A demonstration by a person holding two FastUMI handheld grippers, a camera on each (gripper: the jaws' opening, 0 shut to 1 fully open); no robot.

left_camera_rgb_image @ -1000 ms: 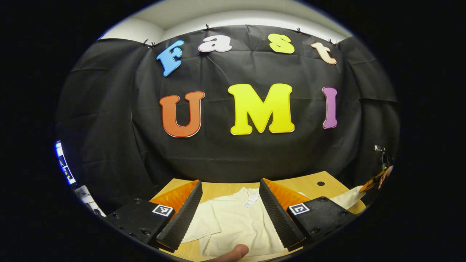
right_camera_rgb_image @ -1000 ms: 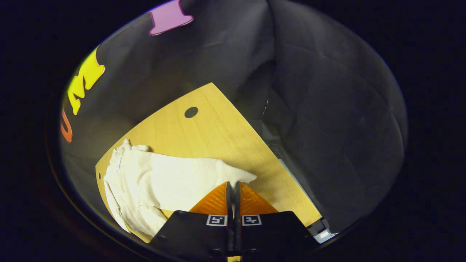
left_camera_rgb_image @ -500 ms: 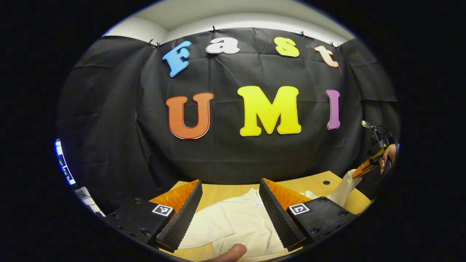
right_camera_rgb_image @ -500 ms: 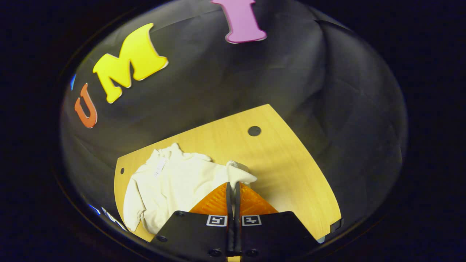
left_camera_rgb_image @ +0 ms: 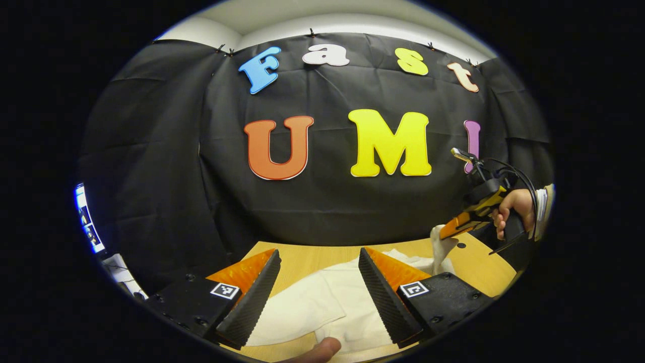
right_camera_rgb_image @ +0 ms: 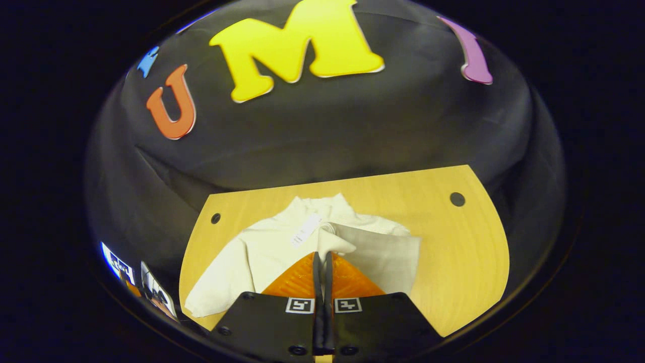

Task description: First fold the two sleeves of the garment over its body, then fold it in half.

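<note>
— Over the table [right_camera_rgb_image: 468, 242], where's the garment [right_camera_rgb_image: 262, 244] relative to my grippers?

— Spread on the wood, collar end toward the booth wall. My right gripper [right_camera_rgb_image: 322, 258] is clenched on the right sleeve [right_camera_rgb_image: 336, 245], lifted off the surface; the body lies to its left and below in the right gripper view. That gripper [left_camera_rgb_image: 448, 231] also shows in the left gripper view, the cloth hanging from it.

— And the left?

— My left gripper [left_camera_rgb_image: 320, 282] is released, jaws wide apart, hovering over the body. The other sleeve [right_camera_rgb_image: 216, 287] lies out flat on the left side.

— So which way does the held sleeve go?

— Leftward, I judge, across the body's long axis. Right hand is the nearer one.
</note>
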